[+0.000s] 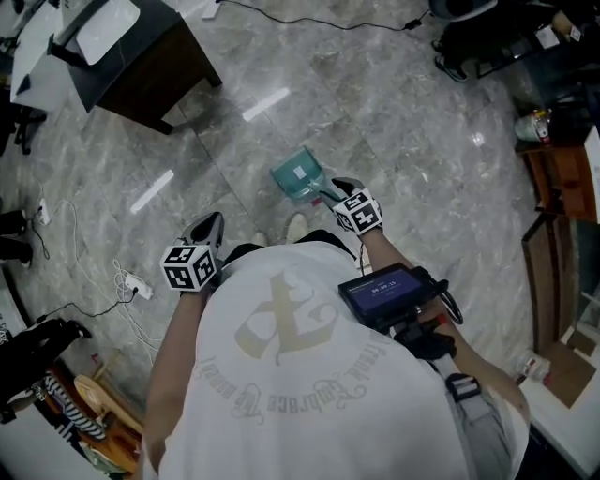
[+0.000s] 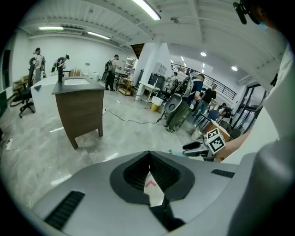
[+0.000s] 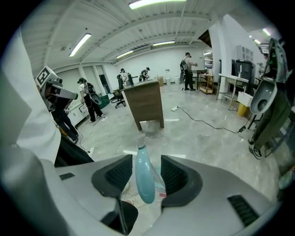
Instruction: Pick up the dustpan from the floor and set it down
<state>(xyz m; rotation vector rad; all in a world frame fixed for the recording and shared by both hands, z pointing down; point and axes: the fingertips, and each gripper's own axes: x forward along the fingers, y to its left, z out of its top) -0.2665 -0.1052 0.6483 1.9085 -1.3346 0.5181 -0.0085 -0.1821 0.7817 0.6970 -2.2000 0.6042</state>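
The teal dustpan lies on the grey marble floor just ahead of the person's feet, its handle pointing back toward my right gripper. In the right gripper view the teal handle runs between the jaws of the right gripper. The jaws stand open, with a thin gap on each side of the handle. My left gripper hangs to the left of the dustpan, away from it. Its jaws meet at the tips in the left gripper view and hold nothing.
A dark wooden cabinet stands on the floor at the upper left. A cable runs along the far floor and a power strip lies at the left. Brown furniture lines the right side. Several people stand in the background.
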